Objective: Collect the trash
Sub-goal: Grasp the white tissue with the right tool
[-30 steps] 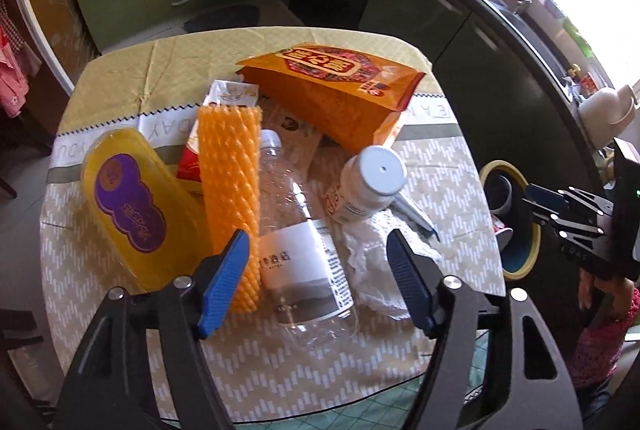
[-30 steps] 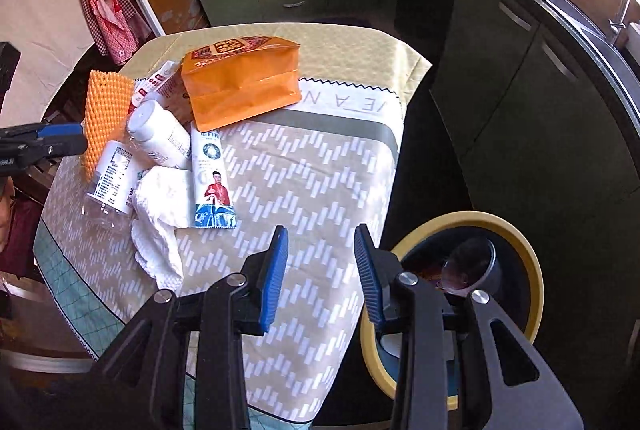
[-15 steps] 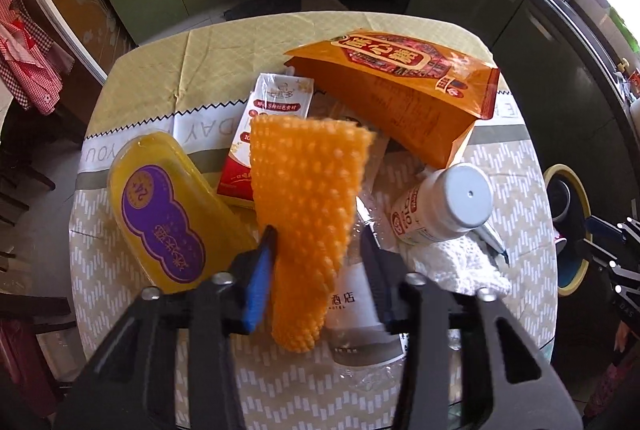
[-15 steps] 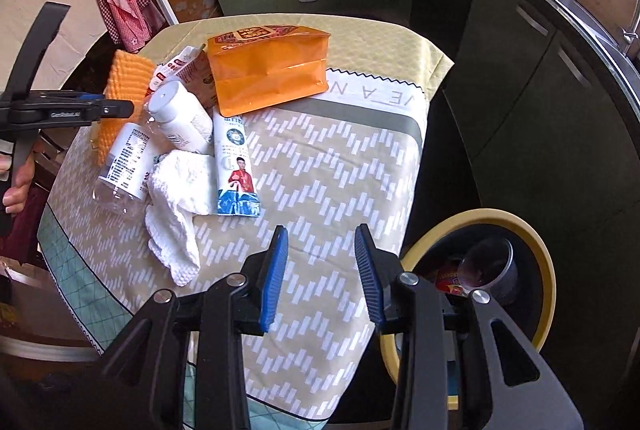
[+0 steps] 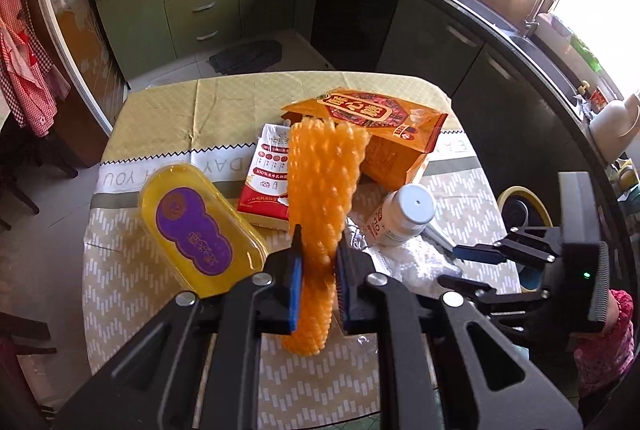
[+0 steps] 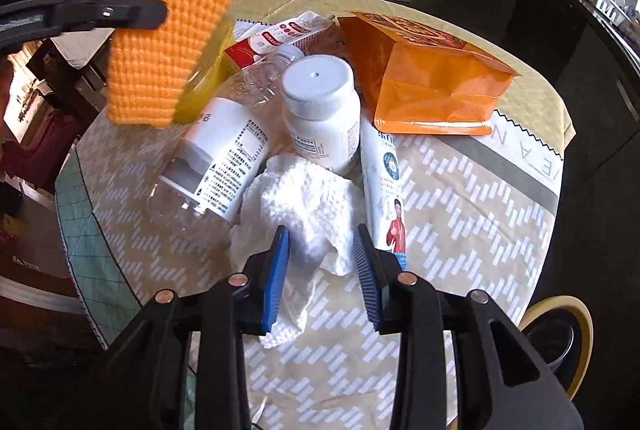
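Observation:
My left gripper (image 5: 318,272) is shut on an orange foam net sleeve (image 5: 322,198) and holds it above the table; the sleeve also shows in the right wrist view (image 6: 172,46). My right gripper (image 6: 322,270) is open, its blue pads either side of a crumpled white tissue (image 6: 304,206) on the table. Beside the tissue lie a clear plastic bottle (image 6: 224,158), a white pill jar (image 6: 320,110), a white tube (image 6: 384,182), an orange bag (image 6: 424,78) and a red-white carton (image 5: 268,174). A yellow tray (image 5: 196,226) lies left.
A yellow-rimmed trash bin (image 6: 560,342) stands on the floor at the table's right edge; it also shows in the left wrist view (image 5: 520,206). Green kitchen cabinets (image 5: 192,2) and a dark counter (image 5: 500,22) surround the cloth-covered table (image 5: 160,118).
My left gripper closed on the orange foam sleeve and lifted it off the table. My right gripper moved left from the bin side over to the white tissue.

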The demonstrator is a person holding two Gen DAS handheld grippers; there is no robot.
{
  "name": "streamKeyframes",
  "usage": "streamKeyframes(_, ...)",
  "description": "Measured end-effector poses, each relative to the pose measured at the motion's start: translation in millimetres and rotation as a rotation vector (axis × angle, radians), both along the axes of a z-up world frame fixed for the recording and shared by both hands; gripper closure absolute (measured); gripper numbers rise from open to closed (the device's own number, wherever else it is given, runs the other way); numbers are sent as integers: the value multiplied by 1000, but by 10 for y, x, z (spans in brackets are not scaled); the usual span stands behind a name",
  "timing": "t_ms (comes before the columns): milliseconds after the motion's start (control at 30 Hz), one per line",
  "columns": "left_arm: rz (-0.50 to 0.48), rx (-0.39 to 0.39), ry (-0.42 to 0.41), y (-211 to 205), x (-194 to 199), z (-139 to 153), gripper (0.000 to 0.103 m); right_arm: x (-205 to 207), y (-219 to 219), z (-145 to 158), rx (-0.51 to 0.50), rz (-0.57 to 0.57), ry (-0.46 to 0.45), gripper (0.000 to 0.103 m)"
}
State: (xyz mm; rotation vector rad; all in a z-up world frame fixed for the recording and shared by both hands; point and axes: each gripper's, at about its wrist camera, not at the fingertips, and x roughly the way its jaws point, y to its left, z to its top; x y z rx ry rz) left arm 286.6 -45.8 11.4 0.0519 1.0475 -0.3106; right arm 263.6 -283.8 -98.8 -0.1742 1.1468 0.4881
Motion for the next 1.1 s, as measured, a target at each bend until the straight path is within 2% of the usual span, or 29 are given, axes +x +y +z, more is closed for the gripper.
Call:
streamKeyframes(300, -82, -30, -52, -89, -278, 282, 89, 178, 83, -256, -32, -2, 68, 76)
streamKeyframes(333, -89, -32, -57, -112, -295, 305, 89, 171, 86, -244, -37, -4, 60, 75)
streamKeyframes(400, -100, -37, -64, -144, -327, 341, 89, 126, 96, -144, -33, 8, 8, 60)
streamKeyframes(433, -104, -37, -68, -159, -341, 355, 89, 105, 104, -95, -41, 14, -20, 49)
streamKeyframes(467, -108, -38, -70, -167, -349, 361, 89, 79, 125, -50, -60, 23, -59, 45)
streamKeyframes(533, -117, -40, -72, -194, -364, 376, 89, 81, 168, -59, -82, 43, -67, 45)
streamKeyframes(600, -122, -40, -74, -213, -384, 381, 89, 85, 172, -136, -87, 47, -33, 61)
streamKeyframes(633, -124, -40, -74, -219, -393, 385, 89, 99, 182, -191, -91, 49, -14, 86)
streamKeyframes(667, -127, -41, -75, -227, -405, 392, 89, 104, 172, -238, -85, 46, 6, 94)
streamKeyframes(767, -140, -39, -83, -255, -447, 422, 89, 34, 128, -197, -57, 53, -8, 96)
streamKeyframes(900, -177, -45, -95, -391, -502, 497, 89, -143, -95, 121, 65, 23, -42, 96)
streamKeyframes(967, -211, -48, -100, -520, -557, 515, 89, -268, -310, 310, 101, -13, -71, 96)
streamKeyframes(1100, -332, -70, -87, -1018, -701, 486, 89, -527, -1001, 557, 65, -165, -129, 96)
